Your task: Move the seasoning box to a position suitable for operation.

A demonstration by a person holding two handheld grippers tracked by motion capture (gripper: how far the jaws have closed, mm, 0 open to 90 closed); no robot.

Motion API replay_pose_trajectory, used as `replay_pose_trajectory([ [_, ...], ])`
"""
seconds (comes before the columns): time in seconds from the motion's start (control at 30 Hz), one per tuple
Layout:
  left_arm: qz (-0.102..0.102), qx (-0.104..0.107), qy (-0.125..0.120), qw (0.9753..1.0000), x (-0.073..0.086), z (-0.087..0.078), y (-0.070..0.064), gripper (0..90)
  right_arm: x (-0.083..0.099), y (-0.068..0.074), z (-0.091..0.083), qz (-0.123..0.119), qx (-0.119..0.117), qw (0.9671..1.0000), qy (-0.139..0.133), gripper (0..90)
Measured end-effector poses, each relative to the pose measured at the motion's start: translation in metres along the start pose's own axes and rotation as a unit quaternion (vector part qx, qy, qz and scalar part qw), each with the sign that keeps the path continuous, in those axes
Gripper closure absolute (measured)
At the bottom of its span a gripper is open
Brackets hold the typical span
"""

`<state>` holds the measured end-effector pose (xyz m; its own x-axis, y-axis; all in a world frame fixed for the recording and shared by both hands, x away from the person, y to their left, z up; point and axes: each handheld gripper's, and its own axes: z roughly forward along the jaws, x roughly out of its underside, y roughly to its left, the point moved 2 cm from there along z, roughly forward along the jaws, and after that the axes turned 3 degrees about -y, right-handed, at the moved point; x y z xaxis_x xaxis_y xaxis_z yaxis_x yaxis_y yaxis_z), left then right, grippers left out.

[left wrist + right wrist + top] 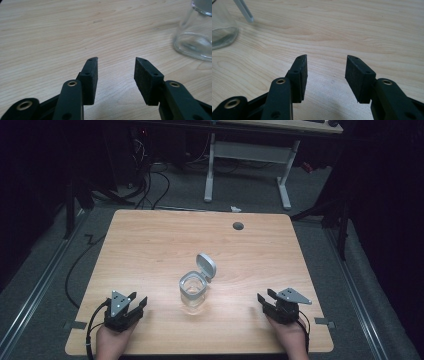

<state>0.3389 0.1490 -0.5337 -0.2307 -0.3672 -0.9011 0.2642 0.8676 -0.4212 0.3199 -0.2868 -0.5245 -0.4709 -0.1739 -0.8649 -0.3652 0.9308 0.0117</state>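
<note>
A clear glass jar (pixel 193 291) stands upright near the middle of the wooden table (pixel 150 245), its mouth uncovered. Its grey lid (pixel 206 266) leans on edge against the jar's far side. My left gripper (pixel 139 301) rests at the front left, open, nothing between its jaws; the jar's base (pixel 193 37) shows at the upper right of the left gripper view. My right gripper (pixel 265 296) rests at the front right, open and empty. In the right gripper view the jar (pixel 222 30) sits at the upper left with the lid's edge (pixel 244 11) beside it.
A round cable hole (pixel 238 226) sits near the table's far edge. Beyond the table stand a white desk frame (pixel 247 167) and loose cables (pixel 150 185) on the grey floor. Metal rails run along both sides.
</note>
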Motion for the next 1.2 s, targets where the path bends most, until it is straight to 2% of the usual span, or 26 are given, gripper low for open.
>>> replay_pose_trajectory([
  [0.07, 0.000, 0.003, 0.006, 1.0000, 0.001, 0.001, 0.000, 53.3, 0.001, 0.000, 0.000, 0.000, 0.002, 1.0000, 0.002, 53.4],
  [0.1, -0.020, 0.012, 0.016, 0.9996, 0.001, 0.003, -0.001, 49.4, 0.002, 0.000, 0.000, 0.002, 0.002, 1.0000, 0.003, 53.7],
  [0.17, -0.016, 0.009, 0.014, 0.9997, 0.001, 0.004, -0.001, 48.0, 0.003, -0.001, 0.000, 0.008, 0.003, 1.0000, 0.001, 54.1],
  [0.3, -0.010, 0.014, 0.009, 0.9998, 0.000, 0.004, -0.003, 48.2, 0.003, -0.001, 0.000, 0.003, 0.006, 1.0000, -0.002, 56.4],
  [0.47, -0.010, 0.022, 0.011, 0.9996, 0.001, 0.003, -0.006, 48.4, 0.003, 0.000, 0.002, 0.005, 0.004, 1.0000, 0.000, 57.2],
  [0.53, -0.009, 0.030, 0.004, 0.9995, 0.000, 0.001, -0.008, 49.7, 0.002, 0.003, 0.003, 0.003, -0.002, 1.0000, 0.004, 57.6],
  [0.57, -0.005, 0.032, 0.004, 0.9995, 0.001, 0.000, -0.009, 52.3, 0.003, 0.005, 0.002, 0.005, -0.005, 0.9999, 0.008, 59.1],
  [0.63, 0.001, 0.029, 0.012, 0.9995, 0.003, 0.001, -0.009, 57.0, 0.006, 0.006, -0.001, -0.006, -0.012, 0.9998, 0.011, 65.1],
  [0.67, 0.001, 0.029, 0.012, 0.9995, 0.003, 0.001, -0.009, 58.5, 0.006, 0.006, -0.001, -0.006, -0.012, 0.9998, 0.011, 65.1],
  [0.7, -0.028, 0.027, 0.016, 0.9991, 0.001, 0.004, -0.008, 60.9, 0.008, 0.007, -0.004, -0.011, -0.011, 0.9999, 0.006, 67.5],
  [0.73, -0.040, 0.026, 0.020, 0.9987, 0.001, 0.006, -0.008, 62.4, 0.009, 0.007, -0.004, -0.007, -0.012, 0.9999, 0.003, 68.5],
  [0.77, -0.042, 0.026, 0.021, 0.9986, 0.001, 0.008, -0.009, 64.7, 0.009, 0.007, -0.005, -0.003, -0.016, 0.9999, -0.001, 68.8],
  [0.8, -0.042, 0.026, 0.021, 0.9986, 0.001, 0.008, -0.009, 67.2, 0.009, 0.007, -0.005, -0.003, -0.016, 0.9999, -0.001, 68.8],
  [0.9, -0.032, 0.014, 0.038, 0.9986, 0.004, 0.019, -0.013, 64.9, 0.008, 0.012, -0.004, -0.017, -0.021, 0.9996, -0.007, 68.1],
  [1.0, -0.024, 0.013, 0.032, 0.9991, 0.002, 0.026, -0.018, 67.2, 0.009, 0.014, -0.001, -0.014, -0.032, 0.9994, 0.000, 67.1],
  [1.07, -0.024, 0.013, 0.030, 0.9992, 0.002, 0.032, -0.023, 75.0, 0.010, 0.014, 0.001, -0.011, -0.038, 0.9992, 0.002, 67.7],
  [1.2, -0.012, 0.017, 0.027, 0.9994, 0.006, 0.045, -0.036, 88.7, 0.009, 0.016, 0.002, -0.017, -0.043, 0.9989, -0.002, 69.3],
])
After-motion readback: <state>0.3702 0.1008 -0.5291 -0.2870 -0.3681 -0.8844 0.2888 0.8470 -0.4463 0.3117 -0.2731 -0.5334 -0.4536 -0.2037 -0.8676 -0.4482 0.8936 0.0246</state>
